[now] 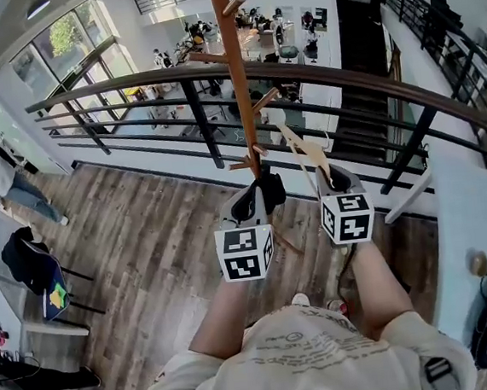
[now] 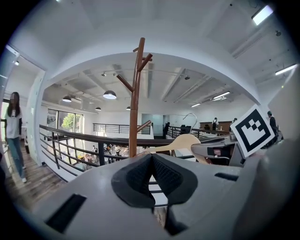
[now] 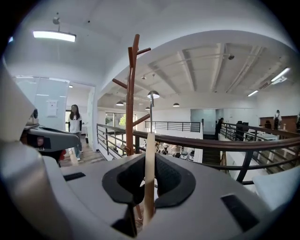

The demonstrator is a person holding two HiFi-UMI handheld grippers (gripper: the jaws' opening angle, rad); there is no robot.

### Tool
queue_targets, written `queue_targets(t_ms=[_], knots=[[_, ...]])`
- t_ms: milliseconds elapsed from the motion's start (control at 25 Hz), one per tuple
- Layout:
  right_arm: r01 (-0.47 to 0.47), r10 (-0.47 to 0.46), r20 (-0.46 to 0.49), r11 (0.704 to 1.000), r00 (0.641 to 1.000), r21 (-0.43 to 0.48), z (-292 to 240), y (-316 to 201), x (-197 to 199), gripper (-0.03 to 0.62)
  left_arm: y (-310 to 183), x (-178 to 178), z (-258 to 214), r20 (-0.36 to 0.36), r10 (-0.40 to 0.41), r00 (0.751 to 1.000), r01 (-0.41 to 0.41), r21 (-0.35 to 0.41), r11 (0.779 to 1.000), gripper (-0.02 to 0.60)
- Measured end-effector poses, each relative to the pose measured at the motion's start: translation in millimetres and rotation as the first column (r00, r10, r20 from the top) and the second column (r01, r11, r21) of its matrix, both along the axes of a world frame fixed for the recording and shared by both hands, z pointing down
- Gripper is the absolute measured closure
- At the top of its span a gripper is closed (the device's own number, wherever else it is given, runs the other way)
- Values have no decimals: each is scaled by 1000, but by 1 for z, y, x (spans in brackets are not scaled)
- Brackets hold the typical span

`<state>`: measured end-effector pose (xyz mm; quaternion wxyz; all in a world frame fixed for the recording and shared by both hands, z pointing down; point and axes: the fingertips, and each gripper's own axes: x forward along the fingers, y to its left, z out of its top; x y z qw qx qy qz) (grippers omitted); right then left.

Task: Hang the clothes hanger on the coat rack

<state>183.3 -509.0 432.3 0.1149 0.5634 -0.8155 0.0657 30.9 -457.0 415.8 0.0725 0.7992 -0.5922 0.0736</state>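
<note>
Right gripper view: right gripper (image 3: 149,177) clamped on the wooden clothes hanger (image 3: 149,154), which stands edge-on and upright between the pads, metal hook (image 3: 151,110) uppermost. Left gripper (image 2: 152,174): jaws pressed together, nothing between them, just left of the hanger. Coat rack (image 1: 232,62): brown pole with angled pegs, close ahead of both grippers, slightly left of the hanger. Dark railing (image 1: 369,79): runs directly behind the rack, with an open drop to a lower floor beyond. Wood floor (image 1: 145,242): open room to the left. Person (image 1: 2,179): far left, well apart. Chair (image 1: 41,274): at the left edge, draped with a dark garment.
</note>
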Motion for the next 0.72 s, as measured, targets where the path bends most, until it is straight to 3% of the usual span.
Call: queue_targets(t_ms=[360,720], knots=[[83,-84,-37,996,996,-25,1,-67,-17,543,-46,-4,3,5,-61,998,61,-28,998,584],[152,-153,-106,988,983,-15,4,-114,-62,543,-77,-34,7,7,-91,996,91,-39,995,584]])
